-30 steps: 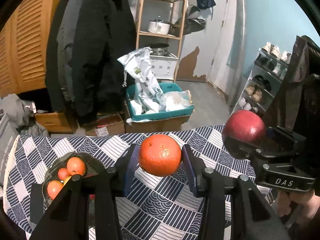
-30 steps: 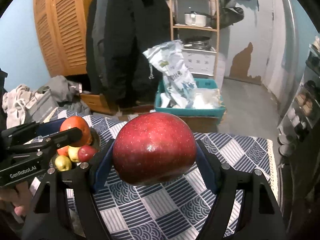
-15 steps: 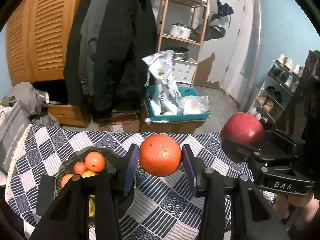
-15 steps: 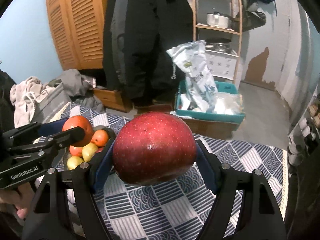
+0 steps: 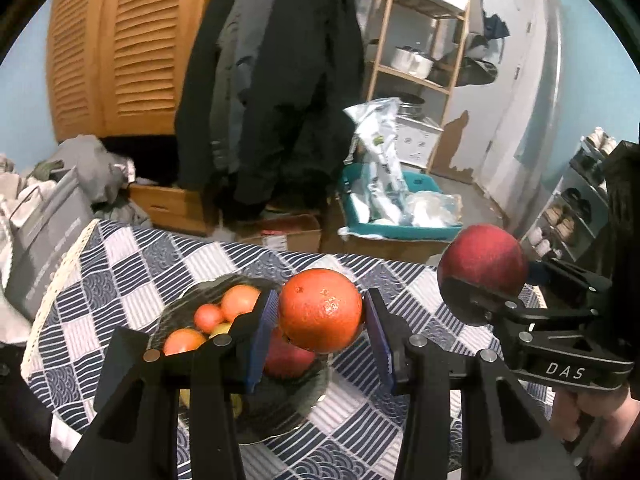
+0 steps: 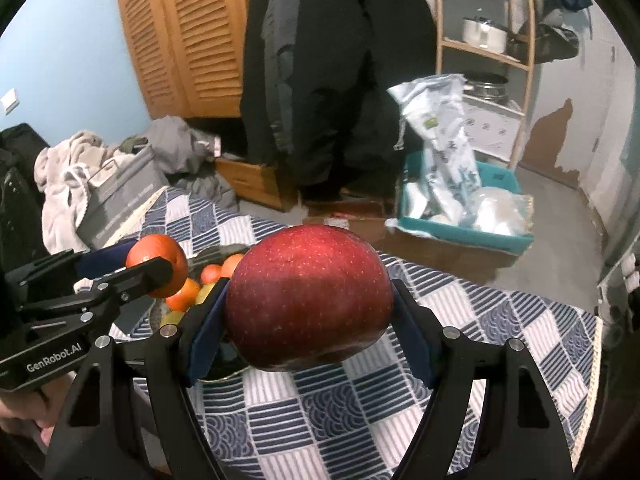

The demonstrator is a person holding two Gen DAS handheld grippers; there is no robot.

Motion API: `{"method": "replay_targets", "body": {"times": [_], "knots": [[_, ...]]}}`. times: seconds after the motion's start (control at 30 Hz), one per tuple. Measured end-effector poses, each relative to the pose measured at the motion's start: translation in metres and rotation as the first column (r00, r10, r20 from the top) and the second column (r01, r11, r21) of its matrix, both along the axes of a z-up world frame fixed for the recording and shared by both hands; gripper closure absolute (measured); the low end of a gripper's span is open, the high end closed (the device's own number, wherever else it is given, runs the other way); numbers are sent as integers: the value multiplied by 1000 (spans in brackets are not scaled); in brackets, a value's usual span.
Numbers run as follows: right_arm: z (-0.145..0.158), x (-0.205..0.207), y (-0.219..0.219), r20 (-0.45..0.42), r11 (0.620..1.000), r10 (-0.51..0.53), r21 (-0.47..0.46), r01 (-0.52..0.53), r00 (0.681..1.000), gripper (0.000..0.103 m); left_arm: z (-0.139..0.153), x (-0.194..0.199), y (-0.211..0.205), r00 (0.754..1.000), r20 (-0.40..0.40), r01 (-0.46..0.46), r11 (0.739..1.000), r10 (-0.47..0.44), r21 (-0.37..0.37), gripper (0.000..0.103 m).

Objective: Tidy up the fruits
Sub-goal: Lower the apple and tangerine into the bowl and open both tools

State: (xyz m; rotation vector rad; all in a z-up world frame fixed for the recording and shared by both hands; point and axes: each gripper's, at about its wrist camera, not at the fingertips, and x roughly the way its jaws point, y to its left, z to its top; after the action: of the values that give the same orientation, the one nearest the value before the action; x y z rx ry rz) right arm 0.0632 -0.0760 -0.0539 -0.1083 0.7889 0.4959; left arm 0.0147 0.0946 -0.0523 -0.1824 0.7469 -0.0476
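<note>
My left gripper (image 5: 320,330) is shut on an orange (image 5: 320,310) and holds it in the air just above the right side of a dark glass bowl (image 5: 188,300). The bowl holds several small orange, red and yellow fruits (image 5: 240,298). My right gripper (image 6: 310,320) is shut on a big red apple (image 6: 310,296), also off the table, to the right of the bowl. In the left wrist view the apple (image 5: 482,260) shows at the right; in the right wrist view the orange (image 6: 160,260) shows at the left, in front of the bowl's fruits (image 6: 210,274).
A blue and white checked cloth (image 5: 132,264) covers the table. Beyond its far edge stand a teal bin (image 5: 400,228) with bags, cardboard boxes, hanging dark coats (image 5: 280,80) and a wooden shelf rack. A grey bag and heaped clothes lie at the left.
Both grippers have moved left across the table with their fruit. The bowl has come from the lower left of the left wrist view to right under the orange.
</note>
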Motion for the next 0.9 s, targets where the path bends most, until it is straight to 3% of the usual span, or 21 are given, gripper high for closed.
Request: {"method": "replay_targets", "body": {"times": [0.5, 0.9], "knots": [[-65, 15, 74, -164, 993, 105, -40, -113, 981, 26, -54, 3, 72, 973, -154, -173, 985, 173, 14, 58], [-132, 17, 117, -306, 978, 158, -82, -191, 939, 26, -95, 1, 101, 940, -260, -221, 975, 221, 28, 58]]}}
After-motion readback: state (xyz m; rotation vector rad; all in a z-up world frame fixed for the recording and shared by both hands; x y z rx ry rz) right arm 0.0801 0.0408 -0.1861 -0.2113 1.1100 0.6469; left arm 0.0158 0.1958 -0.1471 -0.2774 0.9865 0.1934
